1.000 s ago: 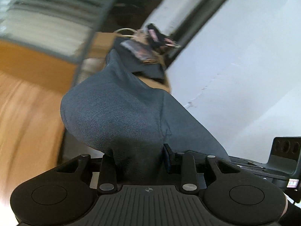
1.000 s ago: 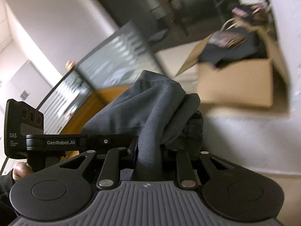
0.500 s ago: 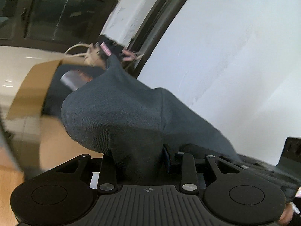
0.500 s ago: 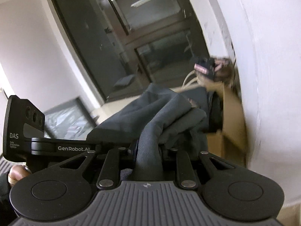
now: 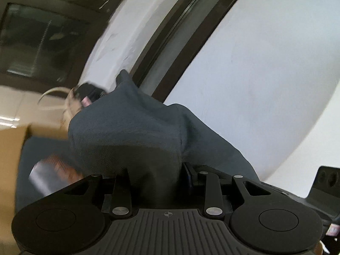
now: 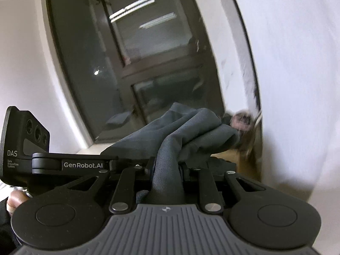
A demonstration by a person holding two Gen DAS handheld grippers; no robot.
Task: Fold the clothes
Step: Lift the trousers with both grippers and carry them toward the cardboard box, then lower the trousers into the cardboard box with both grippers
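A dark grey garment [image 5: 131,136] is bunched between the jaws of my left gripper [image 5: 155,170], which is shut on it; the cloth hides the fingertips. In the right wrist view the same grey garment [image 6: 180,136] drapes over my right gripper [image 6: 167,170], also shut on a thick fold of it. Both grippers hold it up in the air, close side by side. The left gripper's body [image 6: 63,163] shows at the left of the right wrist view, with a person's fingers [image 6: 16,198] below it.
An open cardboard box [image 5: 12,140] with dark clothes and a printed item [image 5: 51,174] lies low at the left; its edge [image 6: 246,159] stands by the white wall [image 5: 265,74]. A dark-framed glass door [image 6: 138,63] stands behind.
Both grippers swung sideways together with the garment. The wooden floor and shelf left the view; the wall, door and box now fill it. The grip on the cloth looks unchanged.
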